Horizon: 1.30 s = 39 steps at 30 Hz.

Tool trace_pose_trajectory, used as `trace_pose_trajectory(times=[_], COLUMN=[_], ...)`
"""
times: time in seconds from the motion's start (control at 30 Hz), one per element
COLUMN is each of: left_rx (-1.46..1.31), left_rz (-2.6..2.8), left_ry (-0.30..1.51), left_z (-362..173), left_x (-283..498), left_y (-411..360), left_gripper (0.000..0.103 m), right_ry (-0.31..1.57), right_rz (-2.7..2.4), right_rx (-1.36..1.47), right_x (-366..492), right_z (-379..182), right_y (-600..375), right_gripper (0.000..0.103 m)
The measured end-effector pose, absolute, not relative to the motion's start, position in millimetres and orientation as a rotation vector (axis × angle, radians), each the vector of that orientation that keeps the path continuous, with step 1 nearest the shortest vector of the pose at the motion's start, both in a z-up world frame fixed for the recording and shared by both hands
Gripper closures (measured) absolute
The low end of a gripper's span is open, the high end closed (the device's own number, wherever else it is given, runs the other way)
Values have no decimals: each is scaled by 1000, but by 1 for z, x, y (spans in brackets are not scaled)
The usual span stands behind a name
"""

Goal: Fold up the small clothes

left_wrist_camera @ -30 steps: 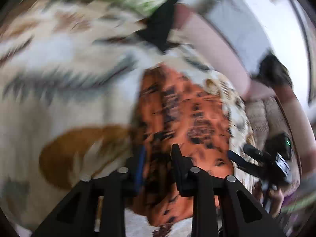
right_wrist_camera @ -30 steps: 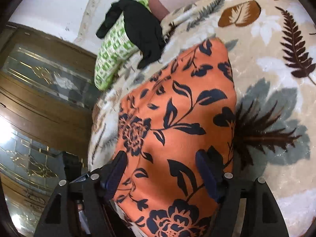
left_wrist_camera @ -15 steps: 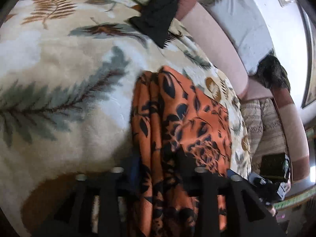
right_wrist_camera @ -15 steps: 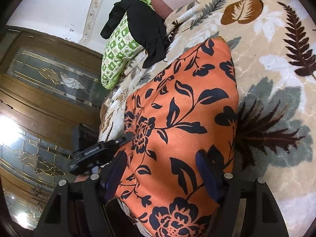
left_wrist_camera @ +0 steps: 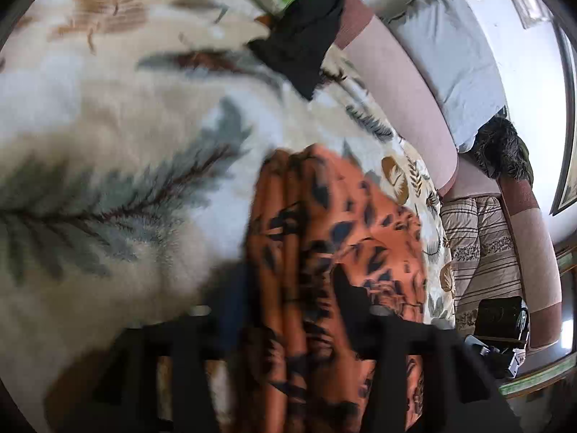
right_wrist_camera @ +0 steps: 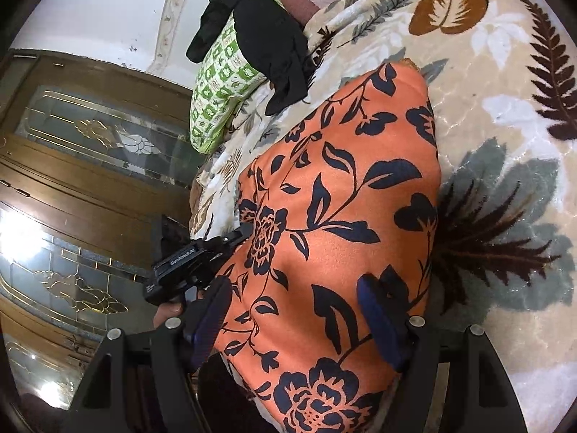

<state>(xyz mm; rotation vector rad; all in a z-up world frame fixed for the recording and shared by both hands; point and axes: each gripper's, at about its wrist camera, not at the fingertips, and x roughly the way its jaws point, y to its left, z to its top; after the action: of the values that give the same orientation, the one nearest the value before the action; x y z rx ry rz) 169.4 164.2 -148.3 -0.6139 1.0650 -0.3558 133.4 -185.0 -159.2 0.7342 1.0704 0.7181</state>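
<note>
Both grippers angle down over the orange garment (right_wrist_camera: pixel 339 216): left jaws opening astride it, right jaws spread.

left gripper (left_wrist_camera: pixel 285 299) jaws opening — cloth between them; right gripper (right_wrist_camera: pixel 294 319) jaws wide.

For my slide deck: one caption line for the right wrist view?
Right gripper open over an orange floral garment on a leaf-print blanket; left gripper at its far edge.
</note>
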Motion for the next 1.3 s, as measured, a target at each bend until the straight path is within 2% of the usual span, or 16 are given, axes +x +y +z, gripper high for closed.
trace_pose_trajectory(times=[0.03, 0.13, 0.2, 0.23, 0.27, 0.3, 0.37, 0.4, 0.43, 0.5, 0.53, 0.57, 1.23, 1.3], left_rx=[-616, -582, -519, -477, -430, -422, -405, -371, -313, -216, -202, -191, -155, -226], left_rz=[-360, -397, -396, -366, -320, -317, -314, -305, -281, -252, -245, -234, -254, -290], left_ry=[1050, 1001, 1021, 1059, 1131, 1114, 1102, 1094, 1075, 1038, 1034, 1029, 1003, 995], left_z=[-141, -122, -131, -142, -160, -161, -147, -140, -131, -118, -116, -114, -99, -98], left_x=[166, 145, 138, 139, 142, 142, 138, 135, 132, 123, 120, 117, 108, 113], left_y=[164, 166, 161, 157, 154, 156, 152, 148, 142, 132, 132, 132, 127, 132], left_gripper=[29, 24, 23, 25, 46, 47, 61, 61, 60, 52, 44, 43, 43, 39], right_ry=[1058, 1036, 1022, 1021, 1028, 1045, 1079, 1093, 1091, 1089, 1086, 1081, 1090, 1087], right_rz=[714, 682, 657, 644, 631, 616, 602, 595, 599, 593, 590, 587, 558, 557], right_rx=[740, 743, 763, 789, 810, 829, 835, 829, 822, 799, 797, 797, 786, 801], right_x=[131, 124, 118, 117, 116, 117, 118, 117, 115, 114, 112, 111, 105, 110], right_z=[-156, -153, -155, -160, -165, -171, -180, -181, -180, -175, -172, -170, -167, -169], right_y=[-188, -199, -207, -211, -213, -214, -212, -210, -209, -208, -208, -209, -213, -216], right_gripper=[28, 28, 28, 28, 27, 26, 26, 26, 26, 26, 26, 26, 26, 26])
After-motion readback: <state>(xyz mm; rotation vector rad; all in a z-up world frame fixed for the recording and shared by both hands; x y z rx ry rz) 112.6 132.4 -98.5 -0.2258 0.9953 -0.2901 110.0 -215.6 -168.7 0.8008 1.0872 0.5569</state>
